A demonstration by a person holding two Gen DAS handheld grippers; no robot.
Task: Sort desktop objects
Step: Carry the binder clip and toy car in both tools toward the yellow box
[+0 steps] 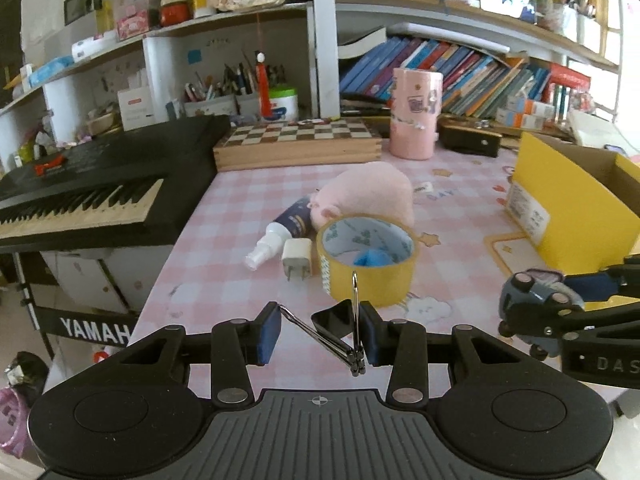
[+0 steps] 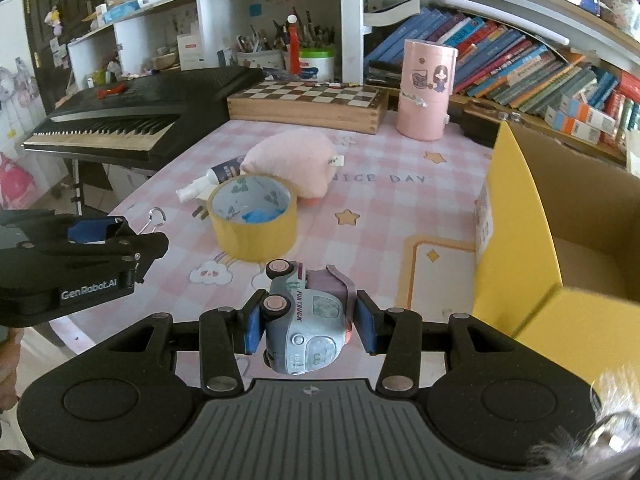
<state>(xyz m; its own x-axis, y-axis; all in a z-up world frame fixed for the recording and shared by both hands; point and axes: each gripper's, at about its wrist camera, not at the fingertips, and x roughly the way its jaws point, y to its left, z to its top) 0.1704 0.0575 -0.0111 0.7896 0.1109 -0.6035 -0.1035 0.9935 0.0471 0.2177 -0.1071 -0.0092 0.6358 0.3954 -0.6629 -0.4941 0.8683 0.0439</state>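
Observation:
My left gripper [image 1: 320, 334] is shut on a black binder clip [image 1: 340, 326] with silver wire handles and holds it above the pink checked table [image 1: 240, 200]. My right gripper [image 2: 306, 326] is shut on a grey-blue toy truck [image 2: 308, 320], lifted and tipped on its side; the truck also shows in the left wrist view [image 1: 536, 308]. A yellow tape roll [image 1: 368, 258] stands mid-table. Behind it lie a pink plush toy [image 1: 372, 192], a spray bottle [image 1: 280, 232] and a white charger plug [image 1: 297, 258]. An open yellow cardboard box [image 2: 560, 240] stands at the right.
A black Yamaha keyboard [image 1: 88, 196] runs along the table's left side. A wooden chessboard box [image 1: 298, 144], a pink cylinder container [image 1: 414, 114] and a black case [image 1: 470, 140] stand at the back. Shelves with books [image 1: 460, 72] rise behind.

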